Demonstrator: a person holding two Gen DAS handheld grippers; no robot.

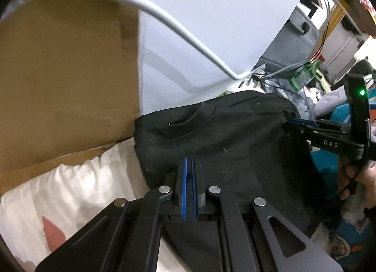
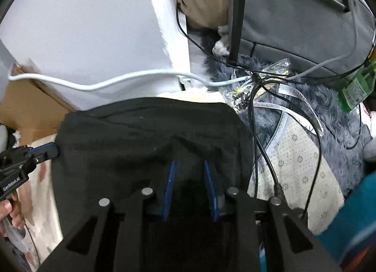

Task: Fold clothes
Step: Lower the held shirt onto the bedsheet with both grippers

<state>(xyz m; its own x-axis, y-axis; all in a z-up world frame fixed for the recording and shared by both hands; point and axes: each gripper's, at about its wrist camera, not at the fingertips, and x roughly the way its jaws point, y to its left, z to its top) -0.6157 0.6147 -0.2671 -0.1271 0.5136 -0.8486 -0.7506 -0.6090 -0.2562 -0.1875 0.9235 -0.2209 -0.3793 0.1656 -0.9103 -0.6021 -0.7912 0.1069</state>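
Left tool (image 1: 189,164) clenched, blue pads pressed together with a thin edge of the black garment (image 1: 211,135) apparently pinched between them, at the garment's near-left edge. Right tool (image 2: 188,166) stood with jaws partly apart, blue pads either side of a raised fold of the same garment; whether the pads pressed on the cloth could not be told.

Garment lay bunched on a pale patterned bed sheet (image 1: 77,178), just in front of a white panel (image 1: 211,25), a cardboard sheet (image 1: 58,72) off its left edge. Its long axis ran side to side between the two tools, each holding an opposite end, equally near.

Left wrist view showed the right tool (image 1: 290,125) coming in at the garment's right edge, and a collar-like seam near the garment's far side. Right wrist view showed what the other missed: black cables (image 2: 263,145) and a dotted cloth (image 2: 300,154) touching the garment's right edge, likely to snag on any fold swung that way.
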